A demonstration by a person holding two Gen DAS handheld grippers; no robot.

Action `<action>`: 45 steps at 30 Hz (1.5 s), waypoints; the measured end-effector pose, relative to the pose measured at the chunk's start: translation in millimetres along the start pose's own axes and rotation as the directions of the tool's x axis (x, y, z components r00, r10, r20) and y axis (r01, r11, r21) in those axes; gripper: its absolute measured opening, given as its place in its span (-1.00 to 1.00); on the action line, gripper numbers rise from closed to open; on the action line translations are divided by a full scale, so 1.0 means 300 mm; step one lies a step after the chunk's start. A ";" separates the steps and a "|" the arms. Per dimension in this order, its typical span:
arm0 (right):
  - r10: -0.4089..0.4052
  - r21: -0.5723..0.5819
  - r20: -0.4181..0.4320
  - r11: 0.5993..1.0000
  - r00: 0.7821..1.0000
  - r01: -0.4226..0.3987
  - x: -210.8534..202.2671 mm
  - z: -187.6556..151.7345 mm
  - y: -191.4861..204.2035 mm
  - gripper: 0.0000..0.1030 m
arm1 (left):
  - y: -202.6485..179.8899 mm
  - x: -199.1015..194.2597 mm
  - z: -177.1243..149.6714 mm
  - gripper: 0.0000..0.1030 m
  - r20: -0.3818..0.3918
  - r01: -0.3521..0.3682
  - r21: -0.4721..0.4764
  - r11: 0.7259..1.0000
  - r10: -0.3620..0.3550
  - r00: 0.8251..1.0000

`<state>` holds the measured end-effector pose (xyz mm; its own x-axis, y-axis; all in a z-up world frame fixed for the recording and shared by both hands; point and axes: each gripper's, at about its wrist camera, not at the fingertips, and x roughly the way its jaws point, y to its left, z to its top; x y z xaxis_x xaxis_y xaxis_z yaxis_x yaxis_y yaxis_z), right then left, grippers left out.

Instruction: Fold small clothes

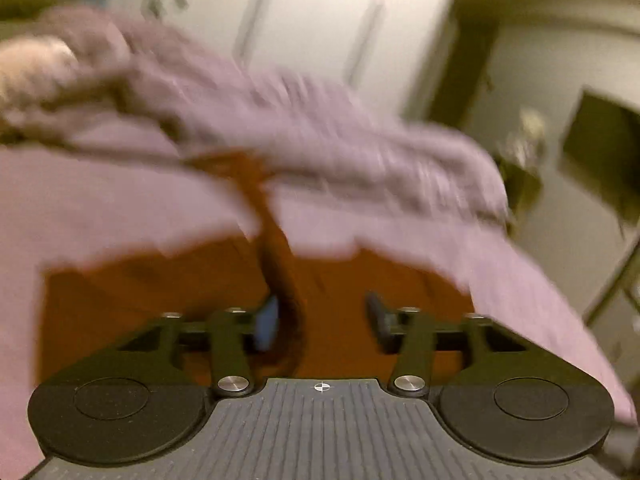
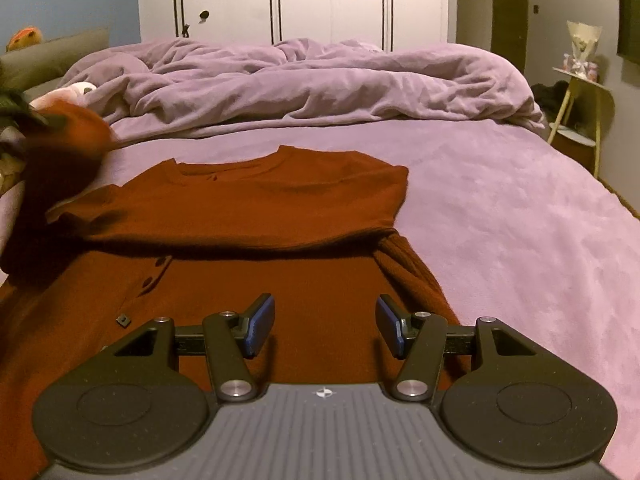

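Note:
A rust-red buttoned top (image 2: 256,208) lies flat on the purple bed sheet (image 2: 500,208), its right sleeve folded across the body. My right gripper (image 2: 325,330) is open and empty just above the lower part of the top. In the blurred left wrist view my left gripper (image 1: 322,320) has its jaws apart over the same red top (image 1: 160,300). A strip of red cloth (image 1: 276,256) rises by its left finger; I cannot tell if it touches the pad. A blurred red sleeve (image 2: 68,136) is lifted at the left.
A crumpled purple duvet (image 2: 304,80) lies across the far half of the bed. White wardrobe doors (image 2: 296,0) stand behind. A small side table (image 2: 580,104) stands at the right. Pillows and a soft toy (image 2: 24,40) are at the far left.

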<state>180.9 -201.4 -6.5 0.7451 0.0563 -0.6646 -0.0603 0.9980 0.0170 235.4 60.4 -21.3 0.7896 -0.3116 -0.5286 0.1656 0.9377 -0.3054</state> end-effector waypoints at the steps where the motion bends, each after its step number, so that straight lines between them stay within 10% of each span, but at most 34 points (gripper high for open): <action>1: 0.003 0.003 -0.002 1.000 1.000 -0.003 -0.002 0.001 -0.010 0.08 | -0.016 0.029 -0.034 0.09 -0.045 0.000 0.003 1.000 0.000 0.999; 7: 0.063 0.029 -0.014 0.998 0.998 -0.062 0.023 0.031 -0.067 0.08 | 0.064 0.040 -0.155 0.08 -0.149 -0.086 -0.042 0.995 0.079 0.986; 15: 0.301 0.059 0.000 0.952 0.954 -0.301 0.182 0.231 0.086 0.07 | 0.181 -0.124 -0.109 0.25 -0.069 -0.236 -0.103 0.966 0.230 0.971; 21: 0.297 0.067 -0.062 0.954 0.953 -0.293 0.315 0.312 0.177 0.07 | 0.308 -0.161 0.015 0.26 0.021 -0.244 -0.218 0.945 0.255 0.967; 28: 0.284 0.046 -0.085 0.959 0.955 -0.281 0.313 0.290 0.200 0.07 | 0.352 0.089 0.048 0.12 -0.171 -0.171 -0.225 0.959 0.134 0.976; 41: 0.323 0.117 -0.109 0.944 0.940 -0.310 0.306 0.301 0.127 0.09 | 0.117 0.018 -0.120 0.38 -0.178 0.092 0.114 0.989 -0.070 0.981; 45: 0.326 0.113 -0.116 0.943 0.938 -0.313 0.310 0.292 0.137 0.10 | 0.130 0.008 -0.106 0.48 -0.159 0.132 0.079 0.988 -0.118 0.980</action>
<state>305.9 -152.7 -2.2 0.6024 0.3748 -0.7047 -0.2152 0.9265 0.3088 225.1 91.4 -59.7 0.6608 -0.4405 -0.6077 0.3146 0.8977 -0.3086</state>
